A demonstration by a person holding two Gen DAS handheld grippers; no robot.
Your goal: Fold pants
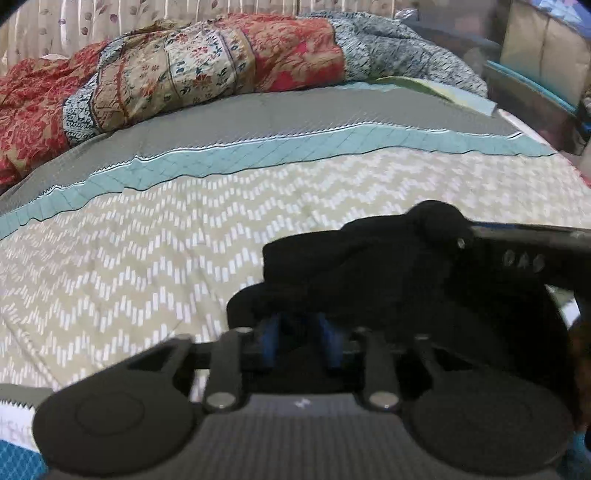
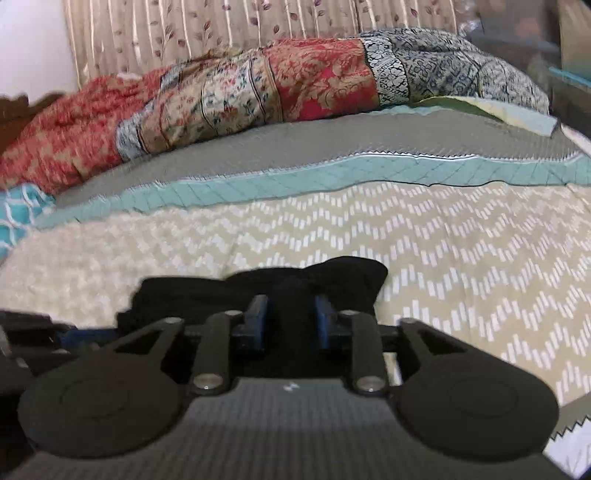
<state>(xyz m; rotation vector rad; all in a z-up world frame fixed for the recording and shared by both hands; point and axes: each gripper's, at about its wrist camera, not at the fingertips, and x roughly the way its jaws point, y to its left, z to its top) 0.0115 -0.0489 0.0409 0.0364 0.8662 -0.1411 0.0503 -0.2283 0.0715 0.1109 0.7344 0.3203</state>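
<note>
The black pants [image 1: 362, 258] are bunched over the beige zigzag bedspread [image 1: 147, 258]. My left gripper [image 1: 301, 332] is shut on a fold of the pants between its blue pads, with cloth heaped over the fingertips. The other gripper's black body [image 1: 524, 254] shows at the right, against the same cloth. In the right wrist view the pants [image 2: 295, 284] lie bunched in front, and my right gripper [image 2: 291, 321] is shut on them between its blue pads. The left tool shows dimly at the left edge [image 2: 29, 332].
A rumpled red, cream and blue patterned quilt [image 1: 221, 66] lies along the far side of the bed. A teal and grey band [image 1: 258, 155] of the bedspread runs across before it. Boxes and shelving [image 1: 546, 55] stand at the far right. A striped floral curtain [image 2: 221, 26] hangs behind.
</note>
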